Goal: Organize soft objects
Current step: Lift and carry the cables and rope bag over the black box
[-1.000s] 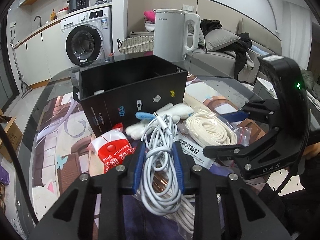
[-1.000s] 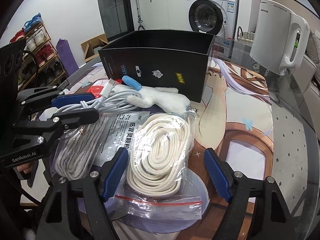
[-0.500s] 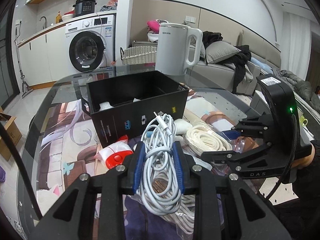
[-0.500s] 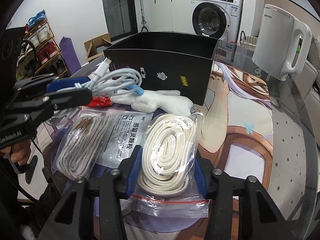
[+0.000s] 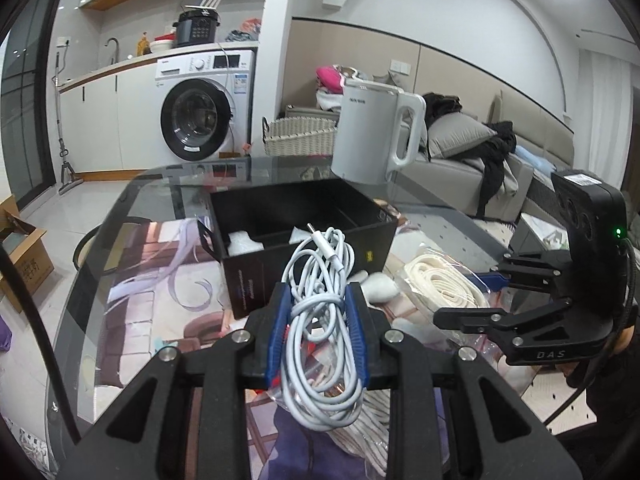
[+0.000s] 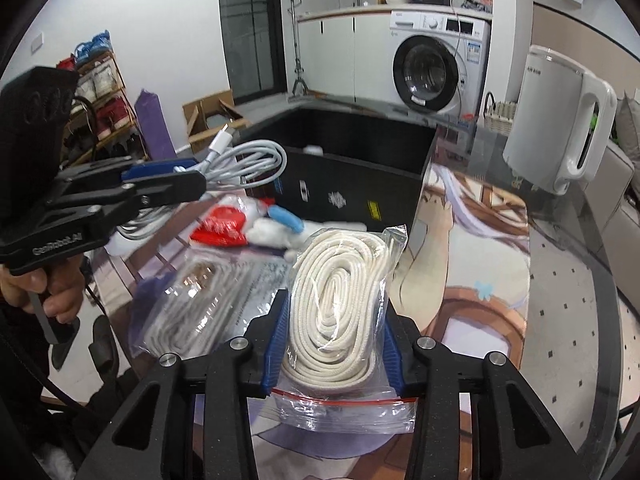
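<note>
Above the table, both jaws stay clamped: left on cable (image 5: 320,312), right on newly lifted rope bag (image 6: 340,300)

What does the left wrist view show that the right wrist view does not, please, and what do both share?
Only the left wrist view shows the grey sofa and the white items inside the box. Only the right wrist view shows the wooden shoe rack and red packet. Both show the open black box, white kettle, left gripper shut on the coiled white cable, and right gripper clamping the bagged cream rope.
</note>
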### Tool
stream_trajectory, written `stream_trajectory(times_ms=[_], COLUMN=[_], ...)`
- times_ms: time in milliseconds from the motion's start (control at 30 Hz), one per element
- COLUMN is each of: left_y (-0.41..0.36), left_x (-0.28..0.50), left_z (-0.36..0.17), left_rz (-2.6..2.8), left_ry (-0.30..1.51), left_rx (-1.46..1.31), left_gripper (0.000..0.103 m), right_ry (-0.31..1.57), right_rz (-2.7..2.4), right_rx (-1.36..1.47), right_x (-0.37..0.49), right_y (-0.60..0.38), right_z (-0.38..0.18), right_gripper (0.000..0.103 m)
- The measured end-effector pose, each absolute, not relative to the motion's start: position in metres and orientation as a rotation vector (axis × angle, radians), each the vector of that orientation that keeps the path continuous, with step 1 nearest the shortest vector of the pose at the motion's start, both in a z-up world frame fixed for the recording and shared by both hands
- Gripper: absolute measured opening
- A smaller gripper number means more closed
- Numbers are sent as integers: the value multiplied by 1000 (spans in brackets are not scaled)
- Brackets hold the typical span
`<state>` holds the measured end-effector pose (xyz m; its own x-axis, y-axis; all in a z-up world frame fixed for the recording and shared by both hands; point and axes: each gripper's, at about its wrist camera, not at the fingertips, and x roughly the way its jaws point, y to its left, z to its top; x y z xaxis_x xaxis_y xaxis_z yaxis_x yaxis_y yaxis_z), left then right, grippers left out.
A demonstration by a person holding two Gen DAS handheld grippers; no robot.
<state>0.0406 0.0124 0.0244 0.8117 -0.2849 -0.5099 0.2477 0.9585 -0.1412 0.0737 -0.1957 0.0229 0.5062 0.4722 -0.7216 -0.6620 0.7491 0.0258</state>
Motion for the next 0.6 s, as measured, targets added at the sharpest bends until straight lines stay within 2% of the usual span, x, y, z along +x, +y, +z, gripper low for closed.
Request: stream_trajectory(times_ms=[600], left_y=[28], left_x=[43], left_z=[43], left_rz=[-197], left_ry=[479], left_rx=[-126], left_gripper=[27], right_ry=[637], right_rz=[684], right_rx=[-177], right_x=[74], right_y=[-203], right_z=[63], right_gripper=[41])
